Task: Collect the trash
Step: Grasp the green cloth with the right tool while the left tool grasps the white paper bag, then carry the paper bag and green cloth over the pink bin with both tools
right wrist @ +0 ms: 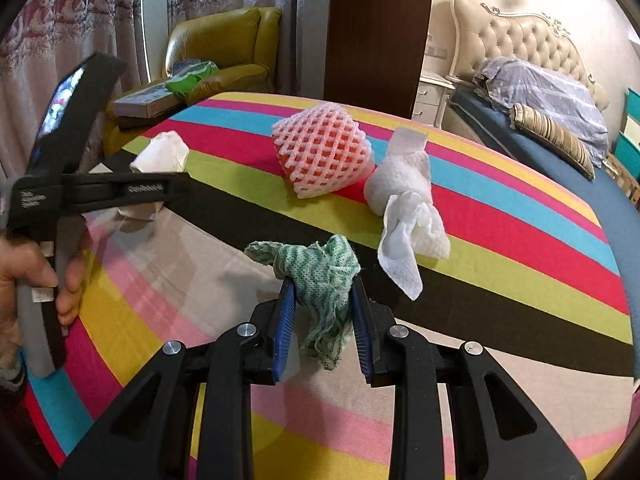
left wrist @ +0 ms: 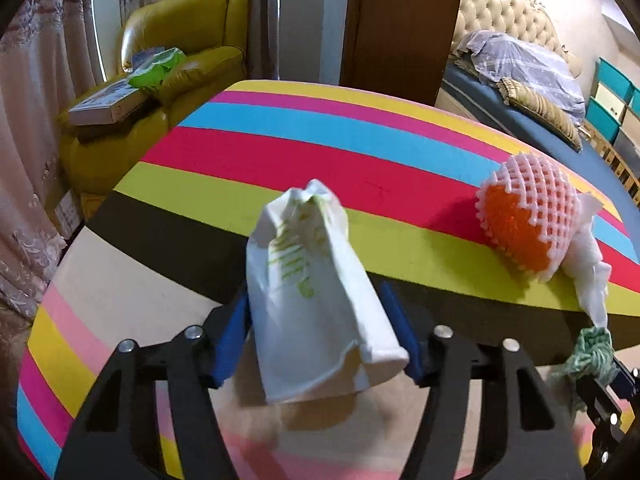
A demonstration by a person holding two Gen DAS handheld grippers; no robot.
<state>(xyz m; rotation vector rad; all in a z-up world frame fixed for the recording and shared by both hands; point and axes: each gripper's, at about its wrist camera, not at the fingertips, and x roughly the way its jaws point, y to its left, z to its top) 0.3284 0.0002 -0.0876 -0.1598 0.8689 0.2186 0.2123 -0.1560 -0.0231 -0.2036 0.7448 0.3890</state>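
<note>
My left gripper (left wrist: 316,290) is shut on a crushed white paper cup (left wrist: 304,256) with green print, its blue pads (left wrist: 236,320) pressing both sides above the striped tablecloth (left wrist: 320,148). In the right wrist view the same cup (right wrist: 162,156) shows at the left, held in the tool that a hand (right wrist: 24,276) grips. My right gripper (right wrist: 323,284) is shut on a green-and-white cloth scrap (right wrist: 324,268). Beyond it lie an orange ball in a pink foam net (right wrist: 320,152) and crumpled white tissue (right wrist: 408,208), touching each other.
A yellow armchair (right wrist: 224,48) with a flat box (right wrist: 144,104) and a green bag stands behind the table's far left. A brown wooden post (right wrist: 380,32) rises at the back. To the right is a bed (right wrist: 520,92) with pillows.
</note>
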